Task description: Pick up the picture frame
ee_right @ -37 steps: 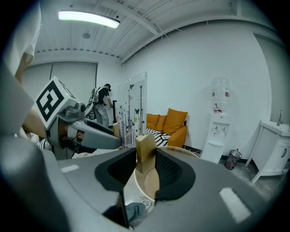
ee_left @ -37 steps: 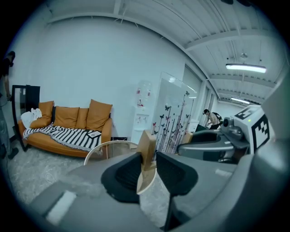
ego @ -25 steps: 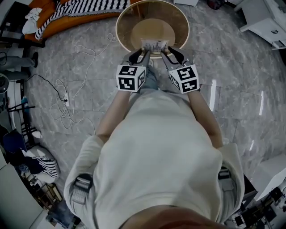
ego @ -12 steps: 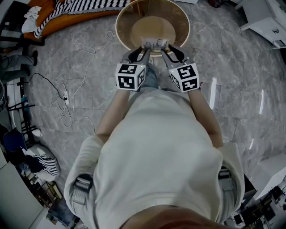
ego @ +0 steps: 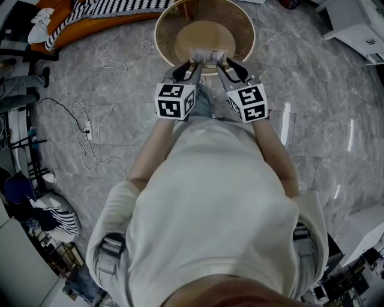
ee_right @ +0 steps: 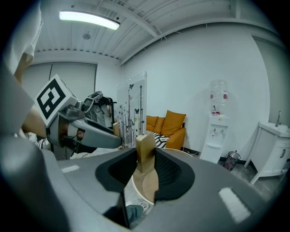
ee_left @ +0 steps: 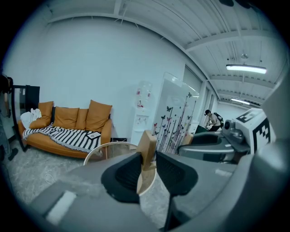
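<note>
The picture frame, wood-edged with a pale printed face, hangs in front of my body over the near rim of a round table. My left gripper is shut on its left end and my right gripper on its right end. In the left gripper view the frame's wooden edge stands upright between the dark pads of the left gripper. The right gripper view shows the other wooden edge clamped in the right gripper. Most of the frame's face is hidden behind the jaws.
The round glass-topped table with a wooden rim stands just ahead on the marble floor. An orange sofa with a striped blanket lies at the far left. A white cable trails on the floor to the left, and white cabinets stand far right.
</note>
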### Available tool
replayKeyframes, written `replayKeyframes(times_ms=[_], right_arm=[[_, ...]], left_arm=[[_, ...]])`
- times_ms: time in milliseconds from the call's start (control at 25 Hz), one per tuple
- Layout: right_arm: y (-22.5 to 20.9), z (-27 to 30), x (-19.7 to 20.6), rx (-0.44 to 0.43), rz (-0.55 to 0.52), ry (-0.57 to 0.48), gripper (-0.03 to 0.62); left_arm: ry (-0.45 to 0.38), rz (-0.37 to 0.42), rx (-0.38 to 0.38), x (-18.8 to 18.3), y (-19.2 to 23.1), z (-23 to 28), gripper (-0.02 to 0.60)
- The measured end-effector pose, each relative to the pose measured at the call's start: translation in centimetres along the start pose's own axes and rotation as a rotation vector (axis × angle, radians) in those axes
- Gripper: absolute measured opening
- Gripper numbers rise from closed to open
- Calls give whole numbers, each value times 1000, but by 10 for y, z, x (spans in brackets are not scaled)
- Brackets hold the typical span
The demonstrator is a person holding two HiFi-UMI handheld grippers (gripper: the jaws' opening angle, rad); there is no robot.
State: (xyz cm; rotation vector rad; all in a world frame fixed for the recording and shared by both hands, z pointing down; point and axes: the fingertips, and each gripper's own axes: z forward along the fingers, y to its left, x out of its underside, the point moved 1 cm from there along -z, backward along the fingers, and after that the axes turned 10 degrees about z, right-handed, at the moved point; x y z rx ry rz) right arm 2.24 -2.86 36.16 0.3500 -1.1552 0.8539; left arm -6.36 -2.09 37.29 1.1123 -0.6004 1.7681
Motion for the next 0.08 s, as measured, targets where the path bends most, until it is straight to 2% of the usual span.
replayKeyframes(times_ms=[80], right_arm=[[0,2,0,1,-1,1,120]], left_arm=[[-1,1,1,0,2,1,107]])
